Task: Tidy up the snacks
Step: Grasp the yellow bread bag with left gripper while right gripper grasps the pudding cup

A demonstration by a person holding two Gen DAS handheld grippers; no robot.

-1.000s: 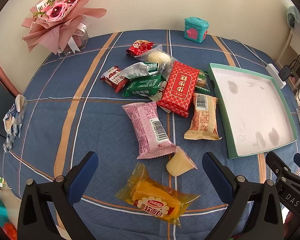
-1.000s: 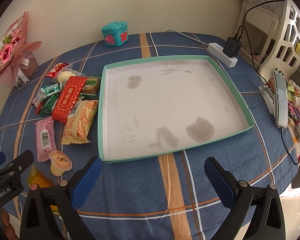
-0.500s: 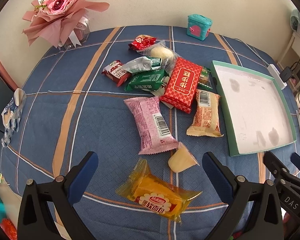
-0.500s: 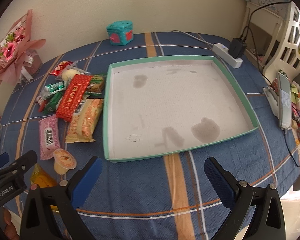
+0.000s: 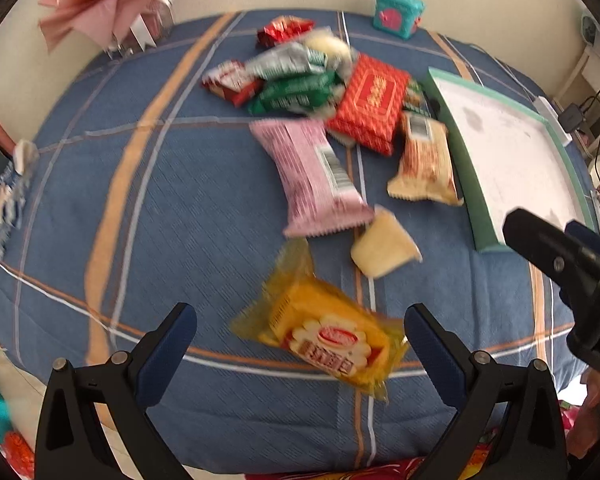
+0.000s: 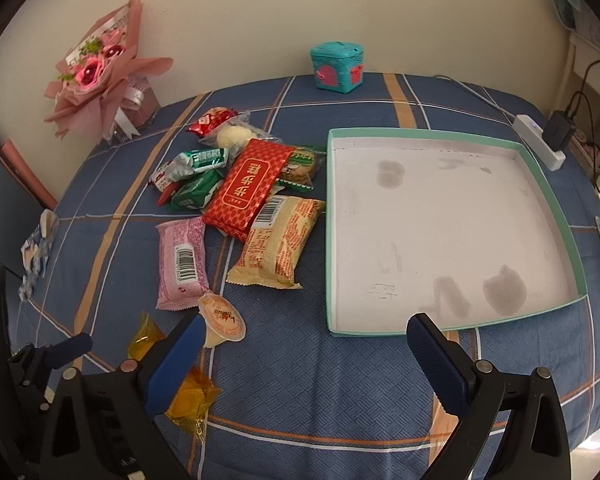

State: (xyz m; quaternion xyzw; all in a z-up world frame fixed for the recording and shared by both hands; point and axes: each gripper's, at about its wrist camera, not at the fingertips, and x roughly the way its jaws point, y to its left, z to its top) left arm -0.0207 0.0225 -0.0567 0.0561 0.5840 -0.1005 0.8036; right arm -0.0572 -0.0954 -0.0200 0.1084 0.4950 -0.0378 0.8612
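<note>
Several snacks lie on the blue checked tablecloth left of an empty green-rimmed tray. Nearest is a yellow cake packet, then a jelly cup, a pink packet, a beige packet and a red packet. My left gripper is open, its fingers either side of the yellow packet, just above it. My right gripper is open and empty over the cloth in front of the tray.
A pile of green, red and white small packets lies behind the red one. A pink bouquet and a teal box stand by the wall. A power strip with charger lies far right. A crumpled wrapper lies at the left edge.
My left gripper has moved forward and down, closer over the yellow packet. My right gripper has swung left, so the snacks now fill more of its view.
</note>
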